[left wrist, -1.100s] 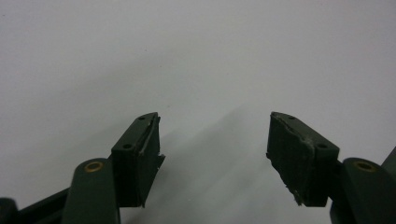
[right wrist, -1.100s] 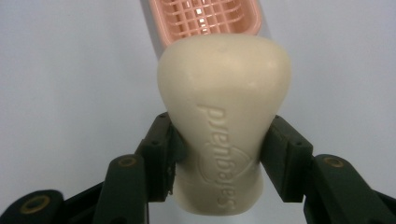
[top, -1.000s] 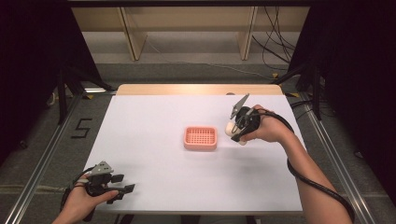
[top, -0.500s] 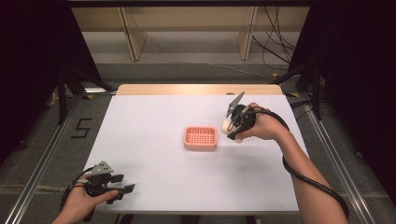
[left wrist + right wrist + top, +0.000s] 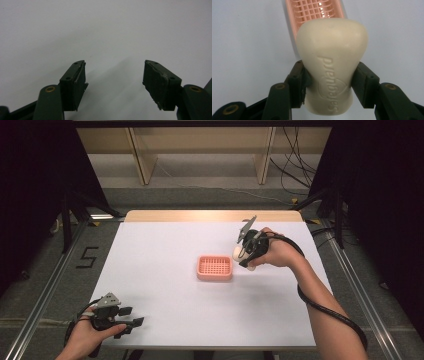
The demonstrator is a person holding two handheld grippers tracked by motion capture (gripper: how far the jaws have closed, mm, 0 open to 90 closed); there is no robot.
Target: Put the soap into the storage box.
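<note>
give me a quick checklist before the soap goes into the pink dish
1. Grip on the soap bar: ok. The right gripper has both jaws pressed on its narrow waist.
2. Soap dish empty: ok, its grid base is bare.
3. Line-up with the dish: not ok yet. In the high view the bar sits at the dish's right edge, not over the middle.
4. Height above the dish: cannot tell.
5. Left gripper out of the way: ok, at the table's near left corner, jaws open, nothing between them.
6. Table around the dish free of obstacles: ok.
</note>
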